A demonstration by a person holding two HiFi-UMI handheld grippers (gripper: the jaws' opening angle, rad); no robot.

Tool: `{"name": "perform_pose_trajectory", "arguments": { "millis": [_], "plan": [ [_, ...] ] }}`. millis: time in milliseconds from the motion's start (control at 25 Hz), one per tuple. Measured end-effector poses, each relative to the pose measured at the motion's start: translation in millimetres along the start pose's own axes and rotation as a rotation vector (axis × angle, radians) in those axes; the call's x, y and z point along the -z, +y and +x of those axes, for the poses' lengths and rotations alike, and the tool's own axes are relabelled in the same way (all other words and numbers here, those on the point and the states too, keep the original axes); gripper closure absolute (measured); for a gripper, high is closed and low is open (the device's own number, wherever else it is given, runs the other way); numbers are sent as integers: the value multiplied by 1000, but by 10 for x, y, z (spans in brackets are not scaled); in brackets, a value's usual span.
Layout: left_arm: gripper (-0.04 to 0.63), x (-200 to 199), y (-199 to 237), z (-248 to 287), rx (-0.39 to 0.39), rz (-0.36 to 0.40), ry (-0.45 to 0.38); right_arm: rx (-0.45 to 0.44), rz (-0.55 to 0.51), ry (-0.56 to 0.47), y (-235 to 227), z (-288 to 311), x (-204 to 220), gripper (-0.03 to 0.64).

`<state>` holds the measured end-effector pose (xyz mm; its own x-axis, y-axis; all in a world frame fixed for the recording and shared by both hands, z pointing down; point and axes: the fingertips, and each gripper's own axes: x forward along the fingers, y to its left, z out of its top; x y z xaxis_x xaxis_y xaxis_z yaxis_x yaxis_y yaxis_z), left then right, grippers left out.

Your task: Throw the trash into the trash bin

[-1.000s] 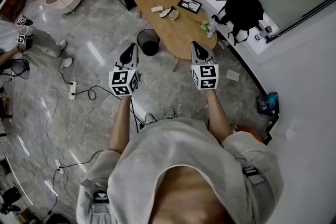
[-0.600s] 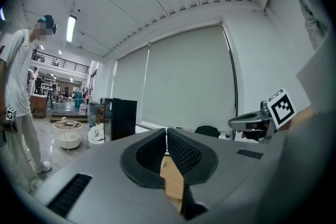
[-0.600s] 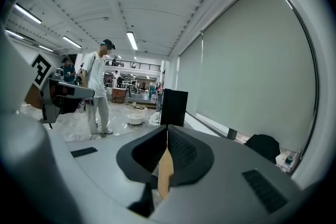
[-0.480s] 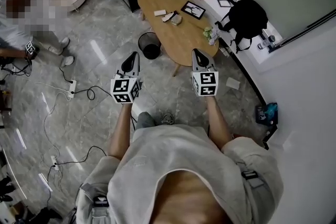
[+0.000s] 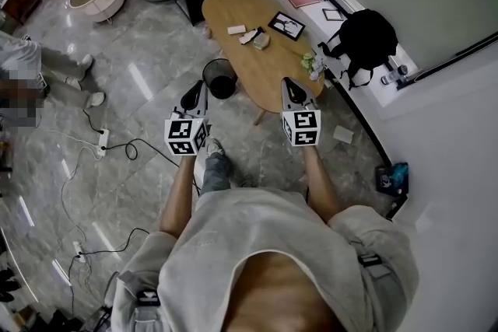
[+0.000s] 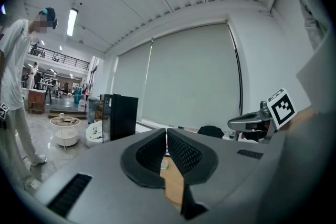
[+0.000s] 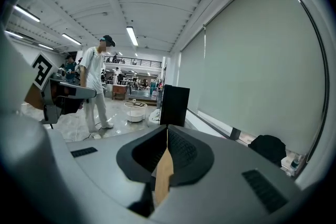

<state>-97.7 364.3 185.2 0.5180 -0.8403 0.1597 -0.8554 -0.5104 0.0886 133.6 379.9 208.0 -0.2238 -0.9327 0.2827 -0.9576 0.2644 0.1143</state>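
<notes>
One trash bin (image 5: 220, 78) beside wooden table (image 5: 264, 62), marble floor (image 5: 156, 50).

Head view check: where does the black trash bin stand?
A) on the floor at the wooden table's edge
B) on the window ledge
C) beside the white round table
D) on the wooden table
A: the black trash bin stands on the floor, right by the near edge of the wooden table, not on its top.
</notes>
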Motion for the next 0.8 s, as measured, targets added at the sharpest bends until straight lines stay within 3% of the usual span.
{"name": "perform_pose_trajectory", "arguments": {
  "millis": [800],
  "plan": [
    [572, -586, 1475, 1494, 158, 0, -54, 178, 22, -7, -196, 1596, -758, 588]
  ]
}}
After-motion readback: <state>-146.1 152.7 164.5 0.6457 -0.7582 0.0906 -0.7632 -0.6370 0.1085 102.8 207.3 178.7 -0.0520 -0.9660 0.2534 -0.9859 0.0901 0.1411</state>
